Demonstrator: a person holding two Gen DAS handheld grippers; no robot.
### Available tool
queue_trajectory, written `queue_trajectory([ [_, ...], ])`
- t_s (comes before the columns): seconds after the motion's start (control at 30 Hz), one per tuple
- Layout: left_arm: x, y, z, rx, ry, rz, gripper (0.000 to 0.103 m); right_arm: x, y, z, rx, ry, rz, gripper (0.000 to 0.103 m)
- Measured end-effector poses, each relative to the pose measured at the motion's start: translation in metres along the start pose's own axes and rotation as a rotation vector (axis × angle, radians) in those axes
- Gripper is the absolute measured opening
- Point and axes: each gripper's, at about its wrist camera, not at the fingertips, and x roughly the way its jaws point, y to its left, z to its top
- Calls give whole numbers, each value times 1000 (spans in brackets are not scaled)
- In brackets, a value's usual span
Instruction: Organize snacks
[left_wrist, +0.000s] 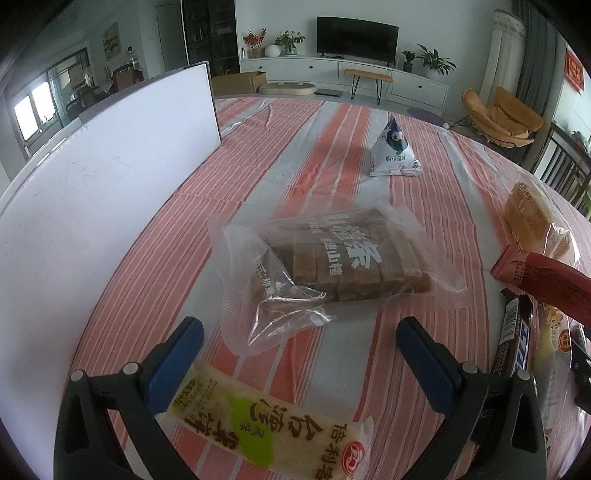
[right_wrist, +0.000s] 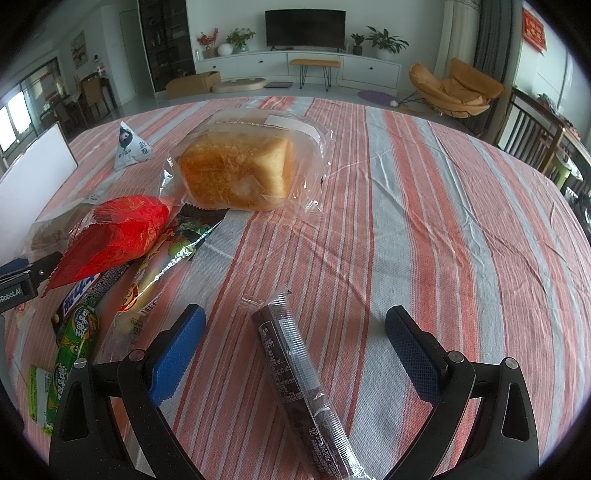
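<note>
Left hand-held gripper (left_wrist: 300, 338): jaws spread wide, blue pads holding nothing. A cream-and-green rice cracker packet (left_wrist: 266, 424) lies on the bench between the gripper's arms, just short of the pads. Just ahead of the pads rests a clear bag of brown hawthorn strips (left_wrist: 332, 262), flat on the striped tablecloth (left_wrist: 303, 147). Farther out, well apart, stands a white pyramid-shaped blueberry snack pouch (left_wrist: 393, 151). A white board (left_wrist: 110, 177) stands upright along the left edge of the bench. At the right edge of the left wrist view a red wrapper (left_wrist: 546, 280) lies over a dark chocolate bar (left_wrist: 513, 339).

Right hand-held gripper (right_wrist: 295, 325): jaws likewise wide open and empty. A long dark-brown snack stick in clear wrap (right_wrist: 299, 373) lies on the cloth between the two pads, touching neither, and runs back toward the camera. To the left lies a cluster of snacks: a green sausage stick (right_wrist: 74, 347), a yellow-and-green cartoon-printed packet (right_wrist: 162, 258), and the red wrapper (right_wrist: 114, 236) on top of a blue-lettered bar (right_wrist: 83, 295). Beyond them sits a bagged loaf of golden bread (right_wrist: 240, 170), and farther left the pyramid pouch (right_wrist: 129, 147). The right half of the bench carries only the cloth. A television (right_wrist: 304, 29) and an orange lounge chair (right_wrist: 454, 88) stand in the room behind.
</note>
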Motion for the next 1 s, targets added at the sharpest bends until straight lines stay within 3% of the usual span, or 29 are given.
queue_trajectory([
  [1.0,-2,0,0,-2,-1,0,103,0,1,0,0,0,0,99],
])
